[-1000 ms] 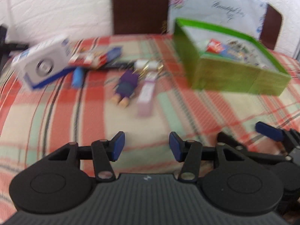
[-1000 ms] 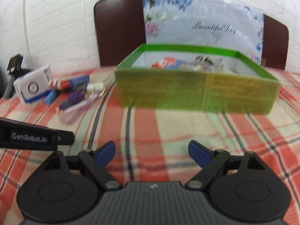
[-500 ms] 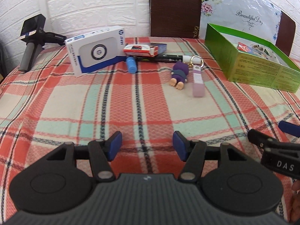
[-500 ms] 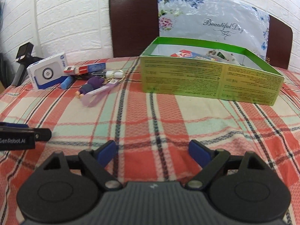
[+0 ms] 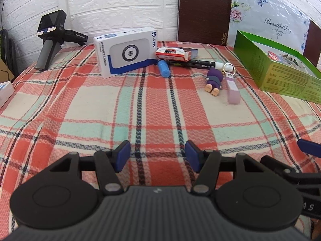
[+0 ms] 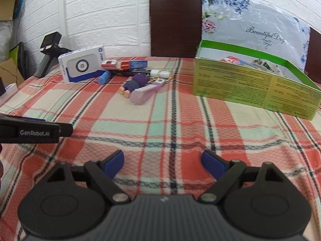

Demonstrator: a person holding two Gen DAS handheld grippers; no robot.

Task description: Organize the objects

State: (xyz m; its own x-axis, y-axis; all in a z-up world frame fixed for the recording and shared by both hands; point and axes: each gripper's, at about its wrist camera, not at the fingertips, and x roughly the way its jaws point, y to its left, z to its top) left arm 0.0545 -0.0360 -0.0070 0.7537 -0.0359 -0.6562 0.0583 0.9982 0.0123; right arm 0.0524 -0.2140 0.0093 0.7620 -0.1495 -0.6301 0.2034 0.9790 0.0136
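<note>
On the plaid cloth lie a white and blue box [image 5: 127,52] [image 6: 82,66], a red and white pack [image 5: 173,54] [image 6: 124,64], a blue tube [image 5: 163,68] [image 6: 104,77], a black marker [image 5: 197,63] and a purple doll keychain [image 5: 214,79] [image 6: 136,83] with a pink strap [image 5: 232,90]. A green box [image 5: 280,70] [image 6: 254,84] with several items inside stands at the right. My left gripper [image 5: 157,155] is open and empty, well short of the objects. My right gripper [image 6: 162,161] is open and empty, low over the cloth.
A black handheld camera on a grey grip [image 5: 50,46] [image 6: 48,56] stands at the far left. A brown chair back [image 5: 202,10] [image 6: 175,20] and a flowered bag [image 6: 256,32] stand behind the table against a white brick wall. A white box corner [image 5: 5,92] is at the left edge.
Both grippers have pulled back and turned left, so the objects look farther off and the green box sits further right. Both grippers stay open and empty.
</note>
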